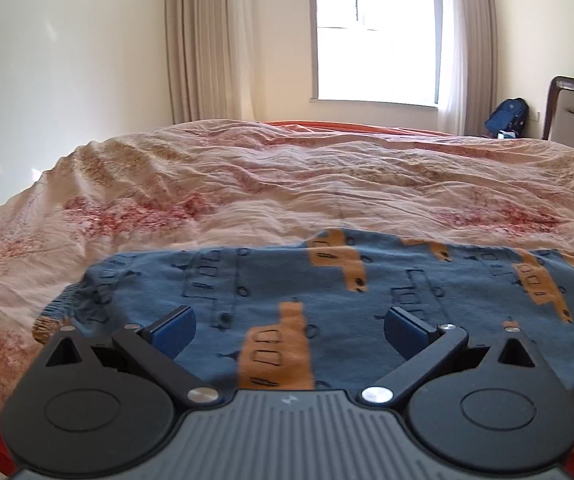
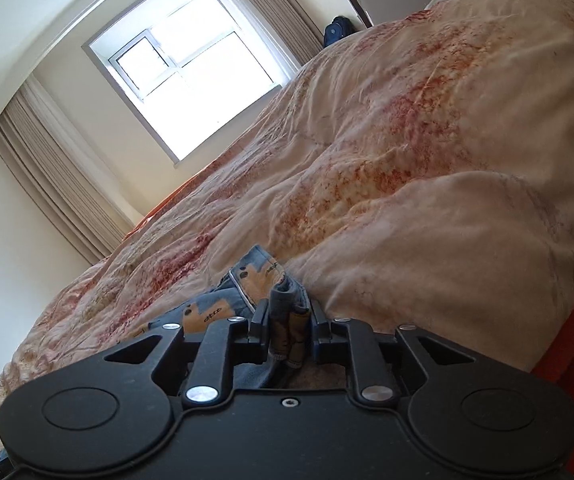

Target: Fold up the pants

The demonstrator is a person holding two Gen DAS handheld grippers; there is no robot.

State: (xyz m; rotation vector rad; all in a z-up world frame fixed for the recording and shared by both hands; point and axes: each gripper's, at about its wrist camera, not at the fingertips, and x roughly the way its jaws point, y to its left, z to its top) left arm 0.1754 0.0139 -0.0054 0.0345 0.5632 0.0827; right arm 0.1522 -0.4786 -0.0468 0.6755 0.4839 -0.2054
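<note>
Pants (image 1: 327, 300) flat on duvet (image 1: 247, 184); left gripper (image 1: 289, 330) agape above, right gripper (image 2: 287, 330) tilted, clamping bunched fabric

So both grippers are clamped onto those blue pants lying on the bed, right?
Not quite. Only the right gripper is clamped on the pants; the right wrist view shows fabric pinched there. The left wrist view shows the left gripper open above them on the bed.

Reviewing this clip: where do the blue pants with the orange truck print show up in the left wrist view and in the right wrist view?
Left wrist view: the pants lie spread flat across the lower middle, under the open left claw.
Right wrist view: only a bunched edge of the pants shows, low centre, pinched in the right claw.
Shared landmark: the window behind the bed.
</note>
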